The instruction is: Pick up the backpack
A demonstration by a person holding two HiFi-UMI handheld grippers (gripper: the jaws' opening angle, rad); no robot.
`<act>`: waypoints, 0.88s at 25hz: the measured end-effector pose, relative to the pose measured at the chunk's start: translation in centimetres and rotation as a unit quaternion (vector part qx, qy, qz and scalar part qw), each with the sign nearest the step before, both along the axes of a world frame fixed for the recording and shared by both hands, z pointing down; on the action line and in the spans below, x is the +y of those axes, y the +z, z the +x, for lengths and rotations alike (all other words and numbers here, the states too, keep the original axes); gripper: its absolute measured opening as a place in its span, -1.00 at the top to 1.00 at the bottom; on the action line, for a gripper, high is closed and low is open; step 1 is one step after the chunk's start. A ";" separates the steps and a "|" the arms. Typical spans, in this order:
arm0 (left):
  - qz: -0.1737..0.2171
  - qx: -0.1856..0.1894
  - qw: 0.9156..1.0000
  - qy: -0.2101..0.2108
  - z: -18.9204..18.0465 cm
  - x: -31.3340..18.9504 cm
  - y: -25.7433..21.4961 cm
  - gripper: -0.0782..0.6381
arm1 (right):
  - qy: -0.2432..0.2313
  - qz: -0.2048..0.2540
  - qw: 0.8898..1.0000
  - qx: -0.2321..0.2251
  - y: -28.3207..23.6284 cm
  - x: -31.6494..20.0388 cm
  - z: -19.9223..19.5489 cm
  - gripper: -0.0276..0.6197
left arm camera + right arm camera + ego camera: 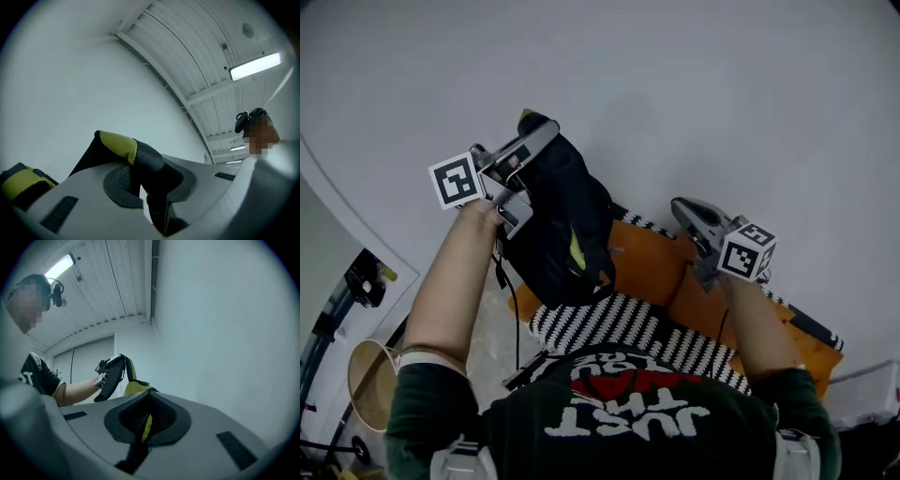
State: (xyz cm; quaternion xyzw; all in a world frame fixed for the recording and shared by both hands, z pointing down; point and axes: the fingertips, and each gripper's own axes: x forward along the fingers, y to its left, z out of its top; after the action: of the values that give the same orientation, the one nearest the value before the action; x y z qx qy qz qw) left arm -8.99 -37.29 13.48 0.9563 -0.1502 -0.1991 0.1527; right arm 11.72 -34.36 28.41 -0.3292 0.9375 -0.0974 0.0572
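The black backpack (561,225) with yellow-green trim hangs in the air in front of a white wall. My left gripper (536,139) is shut on its top, and black and yellow-green mesh fabric (123,149) is pinched between the pads (121,180). My right gripper (682,212) is raised to the right of the pack, apart from its body, with the jaws together. In the right gripper view a yellow and black sliver (146,426) shows in the slit between the pads; I cannot tell if it is gripped. That view also shows the backpack (135,386) beyond the right gripper (146,420).
Orange cushions (649,267) lie under the pack, with a black-and-white striped cloth (602,324) in front of them. A round tan shade (367,382) and dark gear (358,277) stand at lower left. The white wall (694,84) is close ahead.
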 end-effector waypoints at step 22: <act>0.044 -0.043 0.996 -0.063 -4.0 -1.5 -8.3 0.60 | 0.025 0.077 0.996 0.021 -18.1 -6.2 -2.0 0.82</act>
State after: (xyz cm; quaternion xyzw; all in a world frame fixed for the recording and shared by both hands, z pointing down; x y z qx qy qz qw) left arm -12.95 -38.76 5.15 0.9584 -0.2072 -0.1738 0.0909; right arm 9.71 -40.54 10.36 -0.3491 0.9346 -0.0165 0.0656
